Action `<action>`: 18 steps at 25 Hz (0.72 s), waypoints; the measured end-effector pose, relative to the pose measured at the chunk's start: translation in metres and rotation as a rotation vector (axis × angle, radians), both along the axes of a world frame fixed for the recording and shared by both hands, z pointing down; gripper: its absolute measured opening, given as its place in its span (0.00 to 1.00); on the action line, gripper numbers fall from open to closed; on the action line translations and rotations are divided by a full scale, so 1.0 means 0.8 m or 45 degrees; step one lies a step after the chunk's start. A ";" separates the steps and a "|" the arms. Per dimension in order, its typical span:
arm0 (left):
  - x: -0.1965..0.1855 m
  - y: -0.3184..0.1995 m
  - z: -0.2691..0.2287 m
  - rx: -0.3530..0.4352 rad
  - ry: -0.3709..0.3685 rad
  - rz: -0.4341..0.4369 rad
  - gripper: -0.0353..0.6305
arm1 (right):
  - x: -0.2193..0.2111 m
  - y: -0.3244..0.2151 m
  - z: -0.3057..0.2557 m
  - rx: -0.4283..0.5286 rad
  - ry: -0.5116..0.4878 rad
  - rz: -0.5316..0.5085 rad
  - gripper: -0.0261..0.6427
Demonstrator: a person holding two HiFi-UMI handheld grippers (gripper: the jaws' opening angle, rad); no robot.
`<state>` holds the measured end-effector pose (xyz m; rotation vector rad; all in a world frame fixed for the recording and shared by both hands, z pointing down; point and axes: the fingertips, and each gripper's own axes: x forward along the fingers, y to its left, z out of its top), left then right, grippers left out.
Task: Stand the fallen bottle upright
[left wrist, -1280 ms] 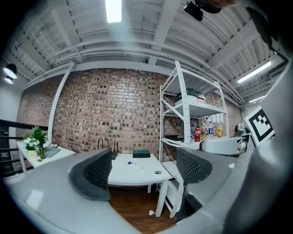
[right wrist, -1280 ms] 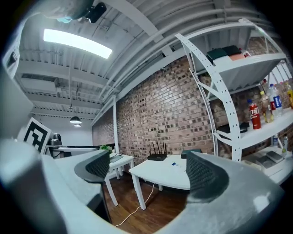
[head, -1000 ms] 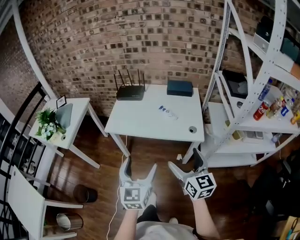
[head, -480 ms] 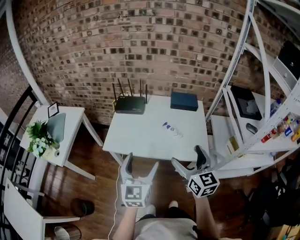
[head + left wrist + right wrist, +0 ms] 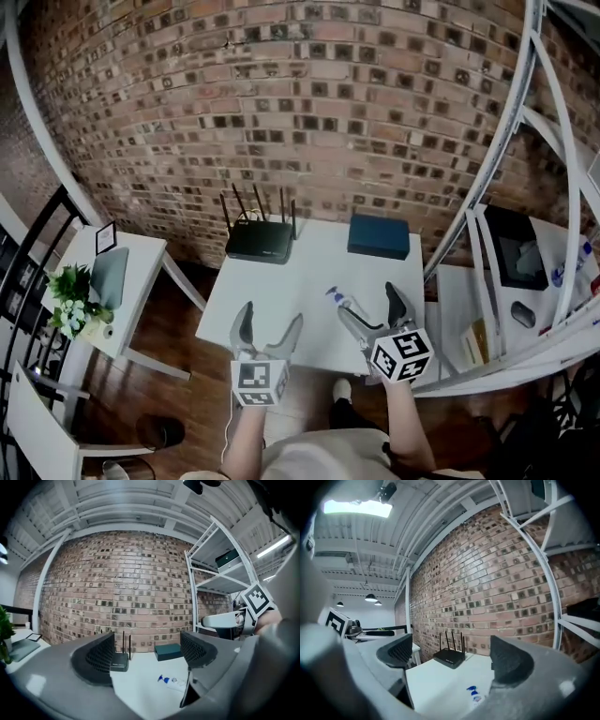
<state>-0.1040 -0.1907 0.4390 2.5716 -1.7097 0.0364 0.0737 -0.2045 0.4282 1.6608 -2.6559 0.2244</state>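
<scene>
A small clear bottle with a blue cap lies on its side on the white table, near its right half. The bottle shows low in the left gripper view, and its capped end peeks over the right gripper's body. My left gripper hangs open over the table's near edge, left of the bottle. My right gripper is open too, its left finger close beside the bottle. Neither holds anything.
A black router with antennas and a dark blue box sit at the table's back by the brick wall. White metal shelving stands on the right. A small side table with a plant is at the left.
The view and both grippers have moved forward to the table. The grippers now hang over its near edge, the right one reaching the bottle. Both stay open.
</scene>
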 end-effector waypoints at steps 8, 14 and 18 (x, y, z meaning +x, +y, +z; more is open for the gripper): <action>0.060 -0.129 -0.005 -0.031 -0.012 -0.052 0.72 | 0.047 -0.145 -0.008 0.022 -0.034 -0.131 0.79; 0.075 -0.170 0.053 -0.194 -0.048 -0.043 0.72 | 0.058 -0.200 0.104 -0.263 -0.026 -0.155 0.79; 0.076 -0.202 0.107 -0.323 -0.059 -0.025 0.72 | 0.041 -0.216 0.180 -0.475 0.132 -0.240 0.79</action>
